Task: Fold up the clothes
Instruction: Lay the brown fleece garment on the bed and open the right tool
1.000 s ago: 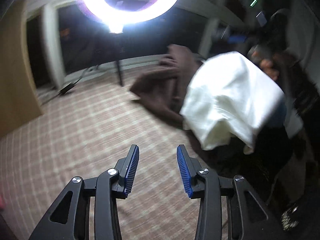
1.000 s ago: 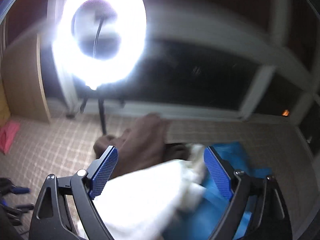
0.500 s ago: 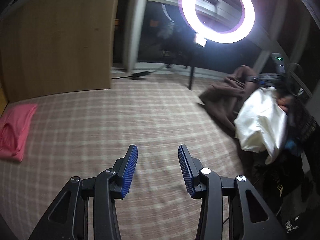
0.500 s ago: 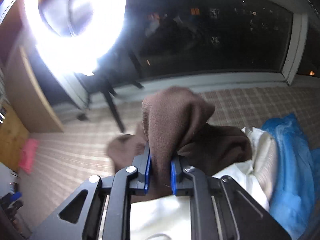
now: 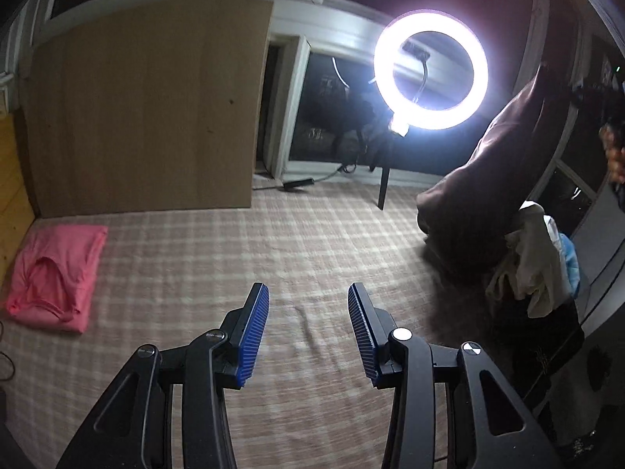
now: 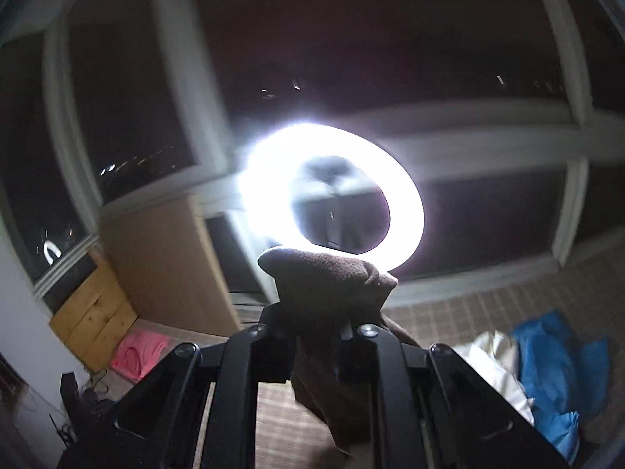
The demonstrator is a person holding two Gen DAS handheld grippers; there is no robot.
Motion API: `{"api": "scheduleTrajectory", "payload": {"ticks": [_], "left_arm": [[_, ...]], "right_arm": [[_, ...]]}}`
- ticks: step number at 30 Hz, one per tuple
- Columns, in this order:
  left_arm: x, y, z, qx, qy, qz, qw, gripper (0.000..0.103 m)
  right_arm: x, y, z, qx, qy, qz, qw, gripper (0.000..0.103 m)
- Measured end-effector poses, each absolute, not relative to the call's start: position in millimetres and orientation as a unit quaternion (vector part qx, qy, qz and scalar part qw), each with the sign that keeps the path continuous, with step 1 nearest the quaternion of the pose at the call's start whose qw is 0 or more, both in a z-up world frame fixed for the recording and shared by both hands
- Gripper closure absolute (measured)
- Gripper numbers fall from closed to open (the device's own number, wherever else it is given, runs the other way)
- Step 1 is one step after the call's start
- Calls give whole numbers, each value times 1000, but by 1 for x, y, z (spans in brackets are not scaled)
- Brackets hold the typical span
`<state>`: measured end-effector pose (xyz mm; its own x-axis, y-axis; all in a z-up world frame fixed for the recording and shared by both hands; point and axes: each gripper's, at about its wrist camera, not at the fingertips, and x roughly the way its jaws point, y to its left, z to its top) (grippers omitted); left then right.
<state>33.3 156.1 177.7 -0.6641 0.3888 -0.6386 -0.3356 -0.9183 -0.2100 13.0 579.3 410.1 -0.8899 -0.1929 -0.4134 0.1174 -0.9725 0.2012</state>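
Lifted off the pile, brown garment (image 6: 332, 285) now hangs clamped in right gripper (image 6: 318, 326).

Folded shirt (image 5: 54, 273) far left of clothes heap (image 5: 519, 269)

We see a pale checked woven floor covering (image 5: 218, 258) spread across the whole floor, its beige and pinkish bands crossing in a plaid. A tall plain light-brown wooden panel (image 5: 148, 109) stands against the far wall, with yellowish pine boards (image 5: 9, 179) beside it at the left edge. White-framed windows (image 6: 504, 148) run along the back, their panes black with night and flecked with small distant lights. A bright white circular ring lamp (image 5: 431, 69) glows on a thin dark stand (image 5: 383, 189) before the glass, throwing glare on the frames. A black cable (image 5: 300, 183) lies along the floor at the foot of the window.
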Motion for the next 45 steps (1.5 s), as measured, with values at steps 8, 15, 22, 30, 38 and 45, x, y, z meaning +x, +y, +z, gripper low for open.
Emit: {"api": "scheduleTrajectory", "payload": {"ticks": [8,15,22,30,38,45], "left_arm": [[73,69,211,-317,-25,930,183,53],[87,6,196,-342,-14,923,174,44],[66,35,143,-406,17,882,240,34],[37,103,86,-463,52,847,255,34],[25,137,47,-499,114,825,239,95],[50,99,84,-498,136,830,211,103]], "right_arm": [[36,407,471,189,-42,-958,213,89],[10,256,337,354,81,-901,237,64],[-5,349,188,454,-43,-889,43,51],[-57,360,75,538,-192,-820,32,49],[-40,346,84,510,-142,-846,63,100],[75,445,160,394,-184,-900,-18,101]]}}
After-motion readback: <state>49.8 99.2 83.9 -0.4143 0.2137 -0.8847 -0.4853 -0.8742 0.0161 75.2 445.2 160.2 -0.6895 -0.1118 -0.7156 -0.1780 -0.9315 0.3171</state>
